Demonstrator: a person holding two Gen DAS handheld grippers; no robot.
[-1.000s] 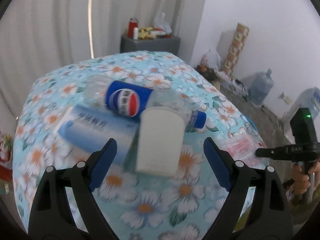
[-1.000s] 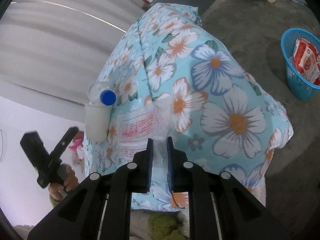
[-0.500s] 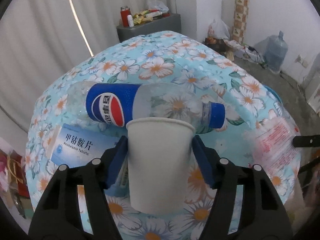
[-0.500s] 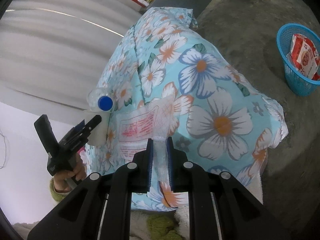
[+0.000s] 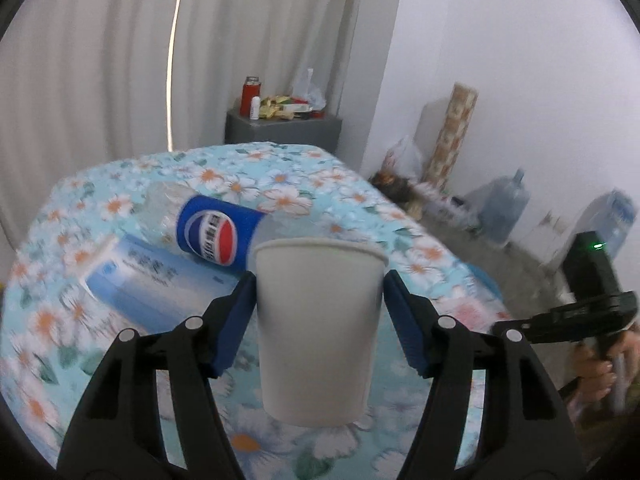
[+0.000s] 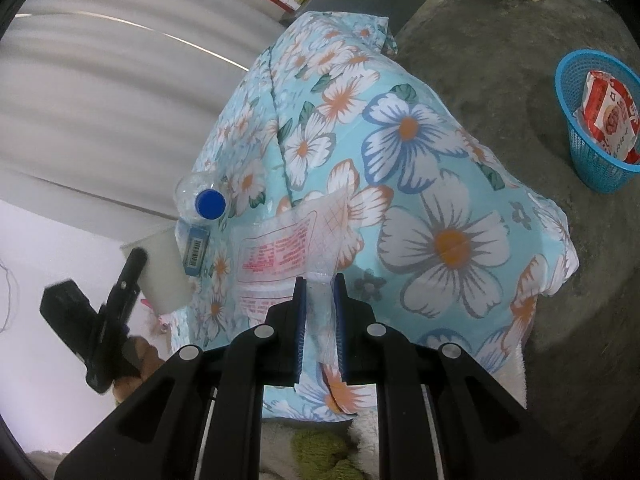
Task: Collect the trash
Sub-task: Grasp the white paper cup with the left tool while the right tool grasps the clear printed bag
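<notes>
White paper cup [image 5: 316, 328] sits upright between the left gripper [image 5: 318, 320] pads, which have just closed onto its walls; cup looks lifted clear of the floral tablecloth [image 5: 280, 196]. Keep the squeeze light, thin paper will crush. Right gripper [image 6: 320, 320] is nearly shut, pinching the clear plastic wrapper [image 6: 296, 240] at its near edge. Blue basket [image 6: 592, 152] on the floor at 2 o'clock in the right wrist view is the likely drop point. Pepsi bottle [image 5: 208, 232] and blue medicine box [image 5: 148, 284], at 10 o'clock of the cup, are left to collect.
</notes>
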